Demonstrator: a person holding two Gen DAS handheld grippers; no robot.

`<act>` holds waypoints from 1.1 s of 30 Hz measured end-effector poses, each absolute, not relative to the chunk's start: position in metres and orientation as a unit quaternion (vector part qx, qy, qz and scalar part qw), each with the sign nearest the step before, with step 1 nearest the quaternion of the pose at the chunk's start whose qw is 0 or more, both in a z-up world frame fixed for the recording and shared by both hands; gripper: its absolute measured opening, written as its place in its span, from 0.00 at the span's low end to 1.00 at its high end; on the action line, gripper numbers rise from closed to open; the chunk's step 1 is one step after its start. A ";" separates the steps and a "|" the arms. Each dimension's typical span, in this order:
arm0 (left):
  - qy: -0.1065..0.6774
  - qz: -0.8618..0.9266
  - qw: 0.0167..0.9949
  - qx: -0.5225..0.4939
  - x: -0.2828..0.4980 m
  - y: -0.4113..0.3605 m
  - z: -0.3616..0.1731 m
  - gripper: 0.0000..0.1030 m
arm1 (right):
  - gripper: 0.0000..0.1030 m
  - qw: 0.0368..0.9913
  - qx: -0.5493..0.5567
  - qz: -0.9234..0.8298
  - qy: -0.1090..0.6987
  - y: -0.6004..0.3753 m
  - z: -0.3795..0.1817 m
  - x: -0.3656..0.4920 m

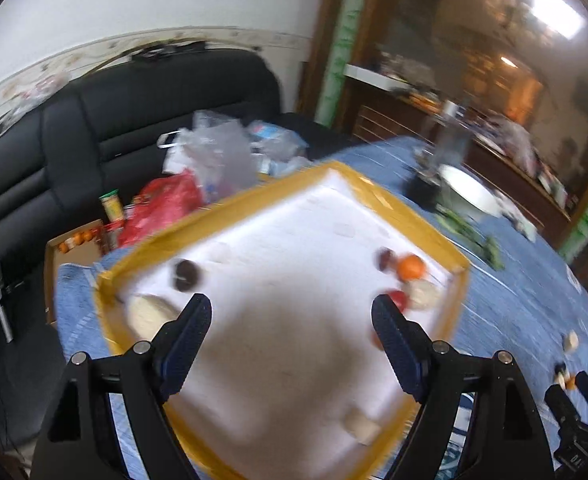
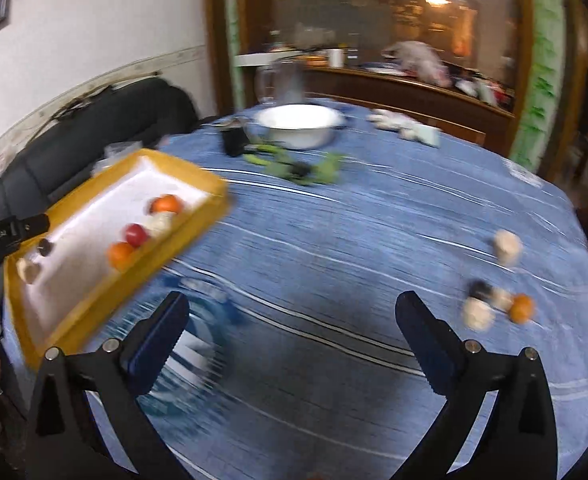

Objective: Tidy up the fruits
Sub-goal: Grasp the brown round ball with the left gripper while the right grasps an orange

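Left gripper (image 1: 292,314): you held it spread apart, empty, over the yellow-rimmed tray (image 1: 430,230).
Right gripper (image 2: 292,312): apart, empty.
Tray fruit: 2 oranges, left of frame (image 2: 167,204).
Loose fruit: right edge (image 2: 521,308).

tray (image 2: 198,216): yellow rim, white floor, holds several fruits | loose orange (image 2: 521,308): on cloth, well apart

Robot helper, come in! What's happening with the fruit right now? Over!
Left tongs open, empty, over the yellow tray. Right tongs open, empty, over the blue tablecloth. Loose orange not yet in the tray. Nothing blocking.
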State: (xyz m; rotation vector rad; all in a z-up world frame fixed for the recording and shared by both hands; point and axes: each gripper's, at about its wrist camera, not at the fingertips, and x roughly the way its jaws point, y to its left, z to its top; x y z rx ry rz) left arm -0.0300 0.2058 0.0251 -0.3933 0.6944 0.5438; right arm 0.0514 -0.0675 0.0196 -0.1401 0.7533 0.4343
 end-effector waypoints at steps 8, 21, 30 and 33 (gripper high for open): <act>0.370 0.165 0.906 -0.125 0.006 0.125 0.013 0.80 | 0.90 0.914 -0.035 0.080 0.396 -0.199 -0.004 0.078; 0.414 0.014 0.910 -0.026 0.070 -0.012 -0.010 0.80 | 0.35 0.893 -0.044 0.052 0.446 -0.236 -0.048 0.161; 0.434 -0.078 0.897 -0.016 0.109 -0.096 -0.026 0.78 | 0.32 0.901 -0.003 0.037 0.432 -0.265 -0.036 0.142; 0.438 -0.091 0.894 -0.009 0.122 -0.118 -0.031 0.69 | 0.32 0.908 0.019 0.031 0.417 -0.279 -0.027 0.128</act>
